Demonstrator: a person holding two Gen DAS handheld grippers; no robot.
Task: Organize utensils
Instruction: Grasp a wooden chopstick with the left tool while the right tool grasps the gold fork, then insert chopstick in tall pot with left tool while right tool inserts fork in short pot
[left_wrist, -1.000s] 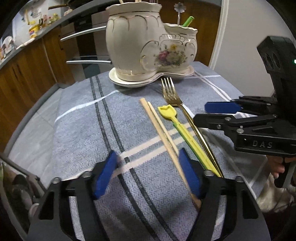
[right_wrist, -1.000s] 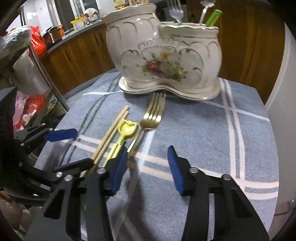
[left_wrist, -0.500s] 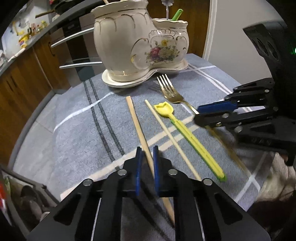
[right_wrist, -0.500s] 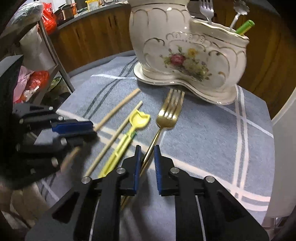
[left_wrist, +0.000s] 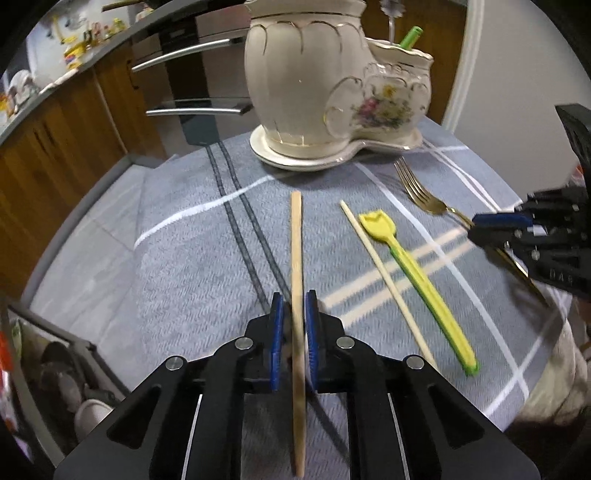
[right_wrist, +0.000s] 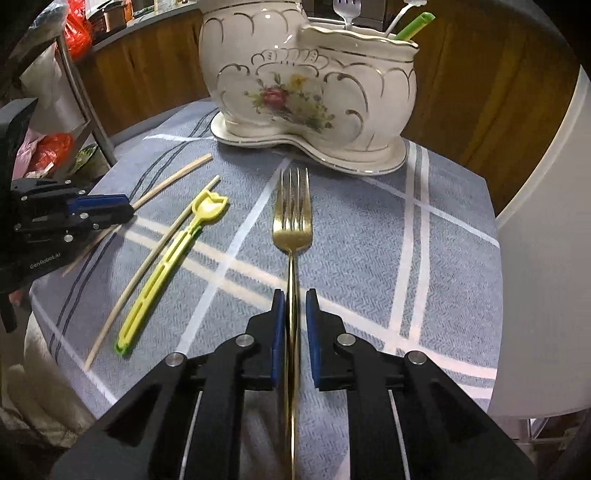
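Utensils lie spread on a grey checked tablecloth (right_wrist: 369, 236) in front of a cream ceramic holder (right_wrist: 306, 81) with a flower print and gold trim, which stands on its matching saucer at the far side of the table. Left gripper (left_wrist: 294, 325): pitched steeply down toward the cloth, blue pads closed on one wooden chopstick (left_wrist: 296, 258); the stick runs straight out between the pads, far tip pointing toward the holder, near end passing back under the gripper body. Right gripper (right_wrist: 295, 317): likewise angled down, pads clamped on the handle of a gold fork (right_wrist: 293, 221); tines point toward the holder and stop short of the saucer edge. Whether the fork's head rests on the cloth or is just clear of it, cannot tell. Between the two grippers, free on the cloth: a second chopstick (left_wrist: 384, 277) and, just beside it, a yellow-green plastic utensil (left_wrist: 417, 280) with a tulip-shaped head; the two lie roughly parallel. In the holder's lower compartment, upright: a silver fork (right_wrist: 346, 9), a green handle (right_wrist: 412, 26) and a white one. From the left wrist view, the right gripper enters from the right edge, with the fork handle caught in its tips.
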